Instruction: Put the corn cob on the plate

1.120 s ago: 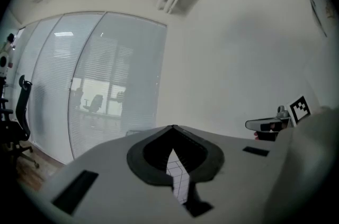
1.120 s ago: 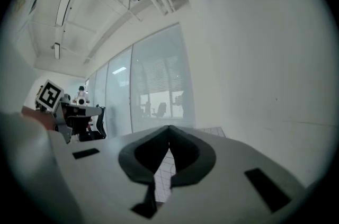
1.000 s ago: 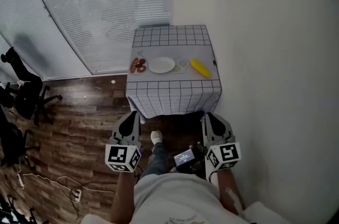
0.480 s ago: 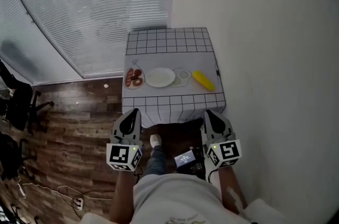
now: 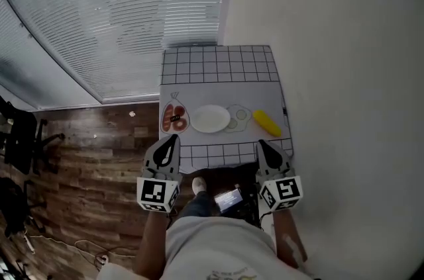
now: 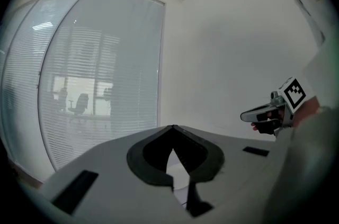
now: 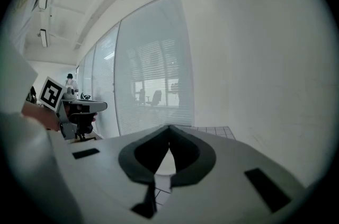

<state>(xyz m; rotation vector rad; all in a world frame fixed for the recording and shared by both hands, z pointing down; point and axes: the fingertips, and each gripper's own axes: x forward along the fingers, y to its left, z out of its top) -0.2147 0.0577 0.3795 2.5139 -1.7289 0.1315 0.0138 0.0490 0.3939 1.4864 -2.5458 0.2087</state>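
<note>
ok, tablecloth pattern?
Tablecloth: white with a dark grid; the head view shows it best.

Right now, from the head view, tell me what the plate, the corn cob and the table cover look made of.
Plate: plain white and smooth, ceramic or plastic; too small to tell.
Corn cob: uniform bright yellow, possibly a plastic toy, unsure.
Table cover: cloth, white with a dark grid, draping over the front edge.
</note>
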